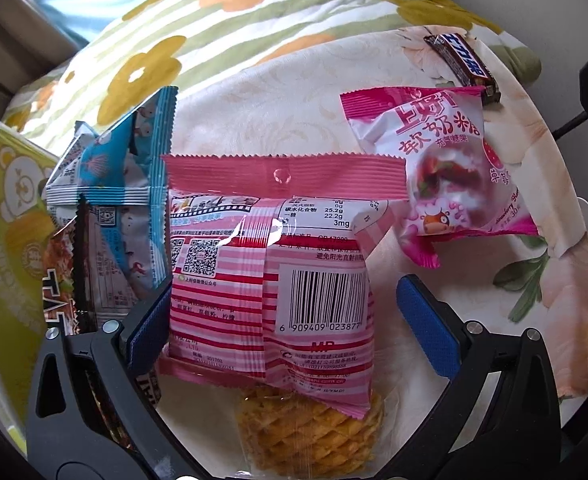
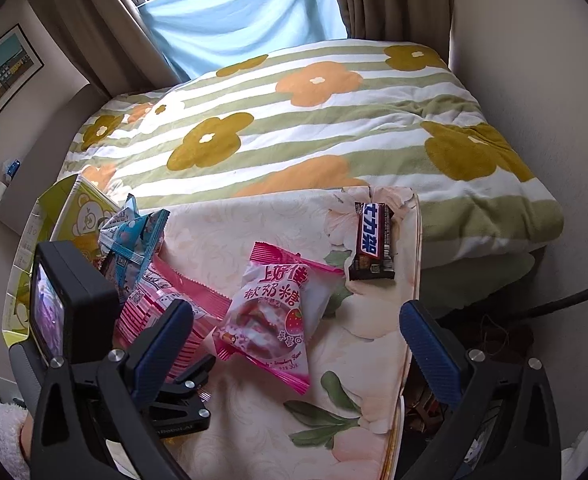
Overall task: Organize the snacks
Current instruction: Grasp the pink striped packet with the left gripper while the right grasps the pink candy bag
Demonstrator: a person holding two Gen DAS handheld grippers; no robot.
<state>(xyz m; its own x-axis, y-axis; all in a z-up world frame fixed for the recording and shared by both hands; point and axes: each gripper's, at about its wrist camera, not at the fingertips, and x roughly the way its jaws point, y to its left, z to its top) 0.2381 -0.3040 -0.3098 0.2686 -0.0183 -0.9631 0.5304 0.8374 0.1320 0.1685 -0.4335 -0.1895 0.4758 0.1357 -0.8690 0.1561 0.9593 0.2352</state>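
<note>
A pink striped snack pack [image 1: 269, 276] lies back side up between the open jaws of my left gripper [image 1: 285, 312], touching the left pad [image 1: 149, 320]; the right pad [image 1: 426, 324] stands apart from it. It also shows in the right wrist view [image 2: 161, 316]. Under its near end lies a clear pack of yellow waffle crackers [image 1: 310, 432]. A pink strawberry marshmallow bag [image 1: 446, 164] [image 2: 269, 320] lies to the right. A brown chocolate bar [image 1: 464, 66] [image 2: 372, 246] lies beyond it. My right gripper [image 2: 294, 348] is open and empty above the marshmallow bag.
Blue snack packs [image 1: 121, 184] [image 2: 133, 240] lean in a yellow-green bear-print box [image 1: 9, 216] [image 2: 73, 208] at the left. The snacks lie on a cream floral cloth [image 2: 253, 420] over a table. A striped flower blanket [image 2: 314, 120] lies on a bed behind.
</note>
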